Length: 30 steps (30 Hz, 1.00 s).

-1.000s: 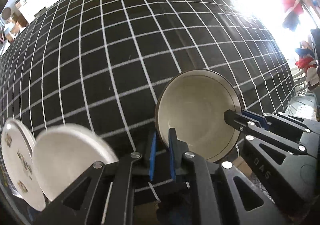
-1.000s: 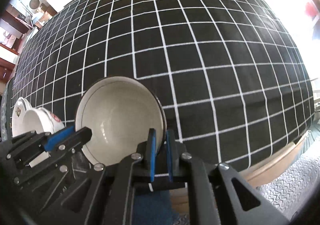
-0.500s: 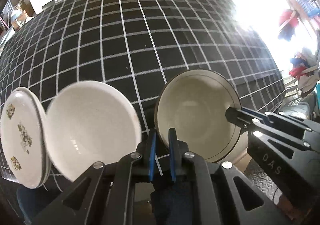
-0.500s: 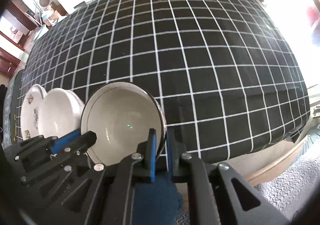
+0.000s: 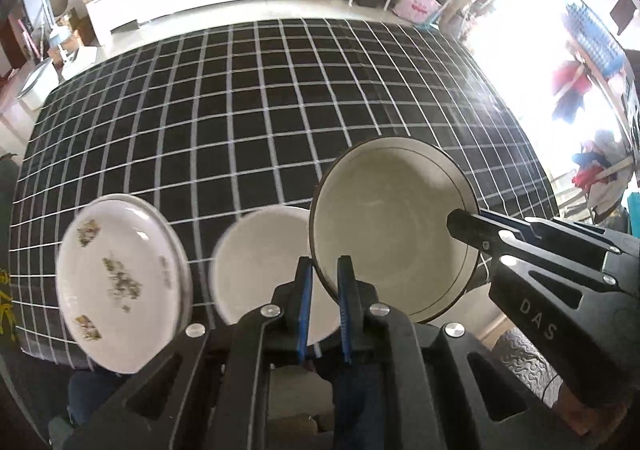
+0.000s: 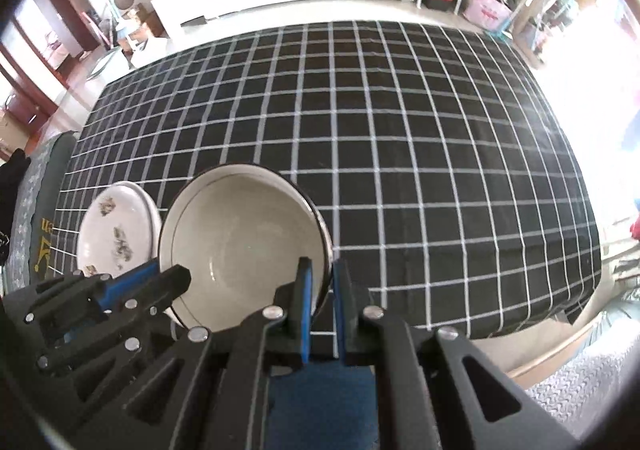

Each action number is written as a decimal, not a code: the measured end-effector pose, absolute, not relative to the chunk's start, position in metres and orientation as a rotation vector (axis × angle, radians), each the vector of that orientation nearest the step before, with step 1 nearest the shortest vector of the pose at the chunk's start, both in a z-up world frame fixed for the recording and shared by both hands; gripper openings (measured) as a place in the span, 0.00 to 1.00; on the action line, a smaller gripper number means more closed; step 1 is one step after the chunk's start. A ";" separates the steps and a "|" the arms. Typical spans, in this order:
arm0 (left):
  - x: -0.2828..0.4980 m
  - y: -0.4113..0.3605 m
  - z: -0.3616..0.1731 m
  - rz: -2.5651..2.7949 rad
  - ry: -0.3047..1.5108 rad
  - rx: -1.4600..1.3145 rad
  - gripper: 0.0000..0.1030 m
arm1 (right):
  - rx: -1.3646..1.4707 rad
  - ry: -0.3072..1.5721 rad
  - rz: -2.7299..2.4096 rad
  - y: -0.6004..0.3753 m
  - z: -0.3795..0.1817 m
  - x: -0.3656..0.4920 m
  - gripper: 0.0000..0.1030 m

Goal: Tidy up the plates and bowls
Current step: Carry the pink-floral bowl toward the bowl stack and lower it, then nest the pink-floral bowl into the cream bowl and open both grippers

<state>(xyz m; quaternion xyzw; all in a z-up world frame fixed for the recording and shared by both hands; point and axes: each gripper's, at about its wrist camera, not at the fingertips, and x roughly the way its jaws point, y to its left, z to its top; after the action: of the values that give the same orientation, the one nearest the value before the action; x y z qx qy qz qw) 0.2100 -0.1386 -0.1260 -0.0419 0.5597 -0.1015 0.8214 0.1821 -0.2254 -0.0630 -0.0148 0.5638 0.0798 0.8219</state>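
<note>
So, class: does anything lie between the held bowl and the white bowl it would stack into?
Nothing visible does. Both grippers, left and right, clamp the dark-rimmed bowl, which hangs beside the white bowl, whose inside shows empty.

My left gripper (image 5: 323, 304) and right gripper (image 6: 320, 308) both angled steeply down, jaws clamped (opposite rims, one bowl (image 5: 394, 228))
</note>
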 end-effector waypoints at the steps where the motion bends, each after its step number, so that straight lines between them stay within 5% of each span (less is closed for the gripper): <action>1: 0.210 -0.133 -0.125 -0.203 1.192 -0.095 0.10 | -0.034 1.197 0.180 -0.225 -0.066 0.187 0.12; 14: 0.196 -0.073 -0.148 -0.093 1.242 -0.121 0.10 | -0.098 1.273 0.267 -0.163 -0.102 0.190 0.12; 30: 0.196 -0.088 -0.186 -0.119 1.309 -0.108 0.10 | -0.073 1.350 0.224 -0.177 -0.129 0.192 0.12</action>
<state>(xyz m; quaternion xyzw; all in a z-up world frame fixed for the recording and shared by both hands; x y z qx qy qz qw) 0.1960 -0.0882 -0.1858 -0.0501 0.6082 -0.0551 0.7903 0.1919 -0.1768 -0.1293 -0.0338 0.6233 0.1035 0.7744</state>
